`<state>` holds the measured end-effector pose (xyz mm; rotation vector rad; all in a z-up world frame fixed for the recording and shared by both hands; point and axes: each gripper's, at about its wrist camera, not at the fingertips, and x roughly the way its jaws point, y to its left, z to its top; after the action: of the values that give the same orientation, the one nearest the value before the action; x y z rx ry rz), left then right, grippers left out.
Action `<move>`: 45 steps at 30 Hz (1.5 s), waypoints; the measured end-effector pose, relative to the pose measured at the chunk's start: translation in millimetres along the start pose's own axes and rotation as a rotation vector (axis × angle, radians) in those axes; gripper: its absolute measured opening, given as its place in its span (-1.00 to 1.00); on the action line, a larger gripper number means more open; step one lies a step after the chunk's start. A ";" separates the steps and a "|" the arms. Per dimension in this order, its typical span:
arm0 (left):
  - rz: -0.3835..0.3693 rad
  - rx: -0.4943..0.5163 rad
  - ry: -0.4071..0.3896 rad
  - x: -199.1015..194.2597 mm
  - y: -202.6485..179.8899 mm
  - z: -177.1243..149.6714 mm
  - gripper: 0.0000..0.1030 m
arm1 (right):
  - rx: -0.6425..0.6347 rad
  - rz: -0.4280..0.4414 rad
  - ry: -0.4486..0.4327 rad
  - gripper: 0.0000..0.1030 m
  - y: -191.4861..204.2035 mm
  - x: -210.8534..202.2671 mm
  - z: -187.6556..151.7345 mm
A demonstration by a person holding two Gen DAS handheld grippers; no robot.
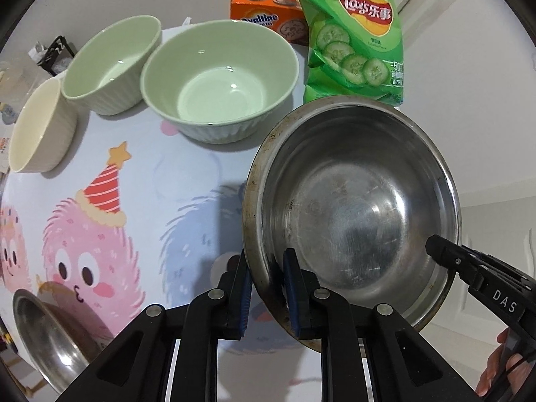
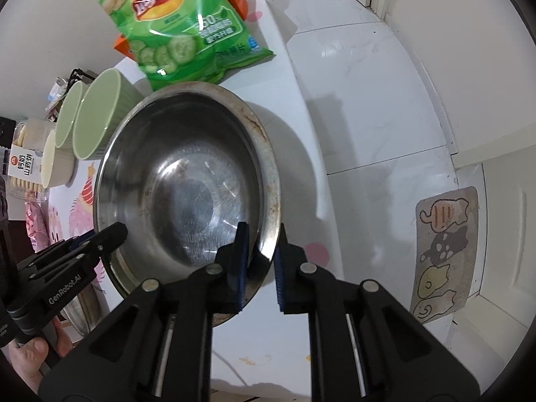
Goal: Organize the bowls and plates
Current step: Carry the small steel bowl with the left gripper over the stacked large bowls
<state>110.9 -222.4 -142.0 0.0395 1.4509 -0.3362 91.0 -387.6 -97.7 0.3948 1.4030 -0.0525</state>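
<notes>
A worn steel bowl (image 1: 351, 207) is held tilted above the table. My left gripper (image 1: 266, 288) is shut on its left rim. My right gripper (image 2: 261, 258) straddles the opposite rim of the steel bowl (image 2: 187, 181), its jaws a little apart around it; it shows in the left wrist view (image 1: 445, 251) at the bowl's right. Two green bowls (image 1: 219, 77) (image 1: 114, 63) and a cream bowl (image 1: 40, 127) stand in a row at the back. A second steel bowl (image 1: 50, 335) sits at the front left.
A green Lay's chip bag (image 1: 358, 37) and an orange Ovaltine box (image 1: 264, 10) lie behind the bowls. A cracker pack (image 2: 23, 167) lies at the left. The table's right edge (image 2: 311, 140) drops to a tiled floor with a cat mat (image 2: 442, 254).
</notes>
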 end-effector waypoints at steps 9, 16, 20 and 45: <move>0.015 0.017 -0.042 -26.9 27.0 -15.6 -0.66 | -0.007 0.027 -0.036 -0.69 31.2 -13.0 -26.2; 0.030 0.007 -0.075 -57.9 66.9 -39.9 -0.66 | -0.045 0.034 -0.052 -0.69 66.8 -18.2 -45.8; 0.040 -0.012 -0.097 -77.0 90.0 -50.8 -0.65 | -0.081 0.044 -0.055 -0.68 93.5 -20.6 -56.1; 0.092 -0.183 -0.136 -132.0 255.2 -145.9 -0.65 | -0.306 0.123 -0.007 -0.66 250.1 9.0 -130.6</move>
<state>22.8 80.5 -76.6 -0.0638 1.3353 -0.1274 35.7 -113.1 -61.6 0.2250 1.3515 0.2581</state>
